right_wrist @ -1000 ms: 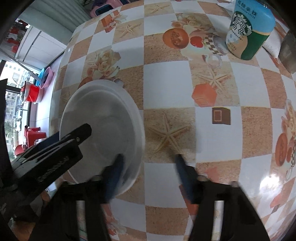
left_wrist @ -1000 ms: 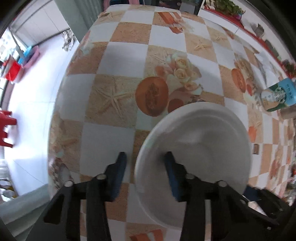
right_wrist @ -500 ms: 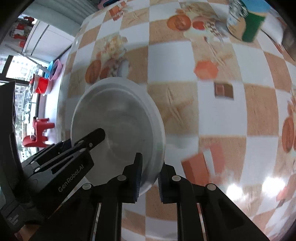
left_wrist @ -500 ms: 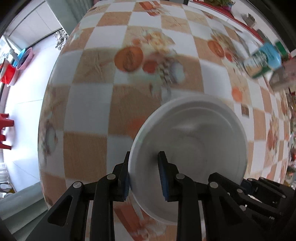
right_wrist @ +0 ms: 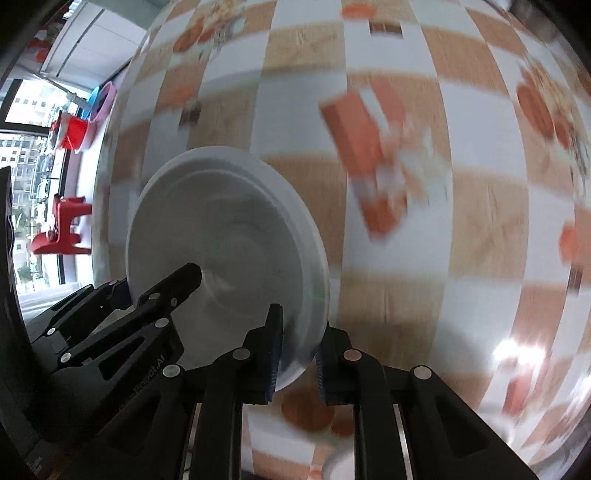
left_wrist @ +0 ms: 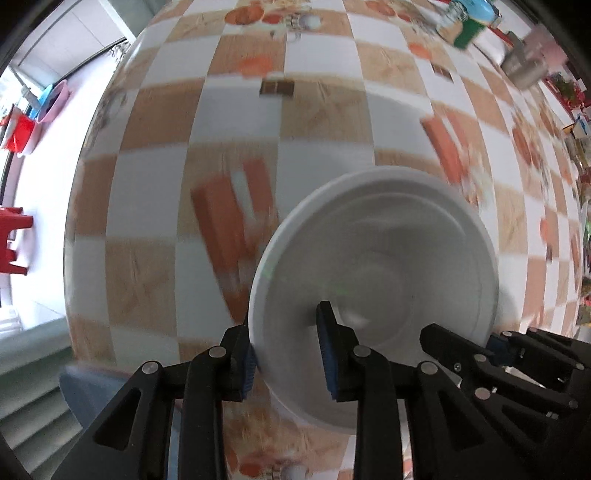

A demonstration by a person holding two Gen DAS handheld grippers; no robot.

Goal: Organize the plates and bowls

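A white bowl (left_wrist: 373, 295) is held between both grippers over the checkered tablecloth (left_wrist: 229, 110). My left gripper (left_wrist: 288, 360) is shut on the bowl's near-left rim, one blue pad inside and one outside. In the right wrist view the same bowl (right_wrist: 229, 240) sits at the left, and my right gripper (right_wrist: 297, 354) is shut on its right rim. The left gripper (right_wrist: 147, 288) shows there at the bowl's lower left. The right gripper's black fingers (left_wrist: 495, 347) show at the bowl's lower right in the left wrist view. The cloth is blurred; the bowl is sharp.
A green and blue can (left_wrist: 469, 22) and a metal cup (left_wrist: 524, 66) stand far off at the table's top right. The table edge curves down the left, with floor, a red stool (left_wrist: 14, 240) and pink and blue basins (left_wrist: 51, 99) beyond it.
The right gripper closed on the bowl's rim and the left gripper tightened on its side. Both then carried the bowl across the table; the can slid away toward the top right.
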